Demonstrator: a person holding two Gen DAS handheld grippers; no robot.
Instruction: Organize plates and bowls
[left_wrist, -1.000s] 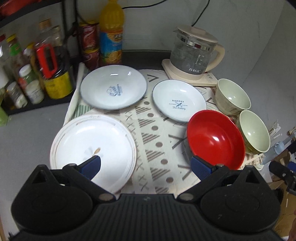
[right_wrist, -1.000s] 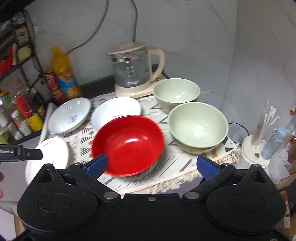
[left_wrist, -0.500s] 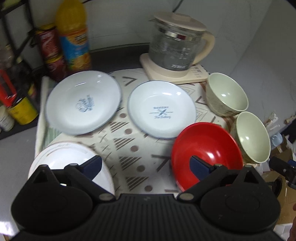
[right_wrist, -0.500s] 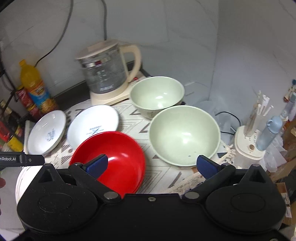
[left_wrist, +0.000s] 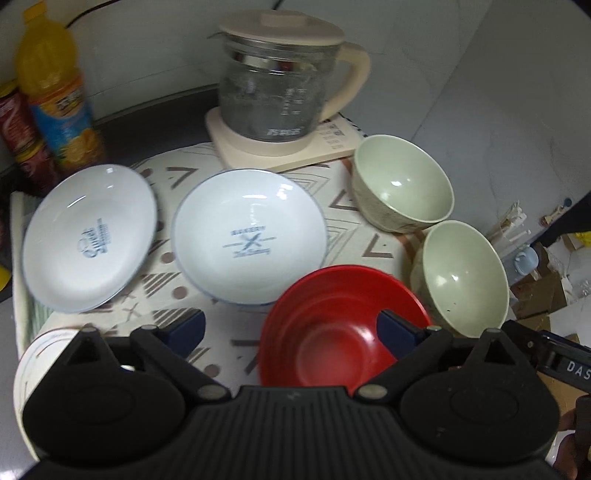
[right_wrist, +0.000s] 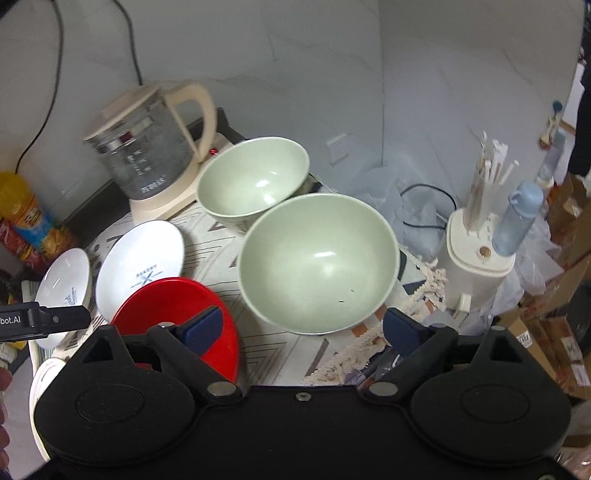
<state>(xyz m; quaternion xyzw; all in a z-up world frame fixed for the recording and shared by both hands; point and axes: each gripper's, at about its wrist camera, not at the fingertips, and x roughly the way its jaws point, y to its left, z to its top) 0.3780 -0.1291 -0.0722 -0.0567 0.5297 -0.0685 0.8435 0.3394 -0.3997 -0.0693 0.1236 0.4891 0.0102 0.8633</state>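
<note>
On the patterned cloth (left_wrist: 155, 291) stand a red bowl (left_wrist: 343, 325), two pale green bowls, far (left_wrist: 402, 184) and near (left_wrist: 465, 277), and two white printed plates (left_wrist: 92, 236) (left_wrist: 251, 236). A large white plate (left_wrist: 40, 350) peeks out at the lower left. My left gripper (left_wrist: 291, 328) is open above the cloth, its right finger over the red bowl's hollow. My right gripper (right_wrist: 303, 328) hangs over the near rim of the near green bowl (right_wrist: 317, 258). Its jaws are closing with that rim between them, and the pads do not touch it.
A glass kettle (left_wrist: 280, 85) on its base stands at the back, with an orange drink bottle (left_wrist: 55, 92) and cans to its left. Right of the table are a chopstick holder (right_wrist: 476, 258), a blue bottle (right_wrist: 521, 221) and cardboard boxes (right_wrist: 554, 332). The cloth's fringe (right_wrist: 354, 350) hangs over the near edge.
My left gripper has moved right, from over the large white plate to the red bowl. My right gripper has moved right from the red bowl to the near green bowl and has narrowed slightly.
</note>
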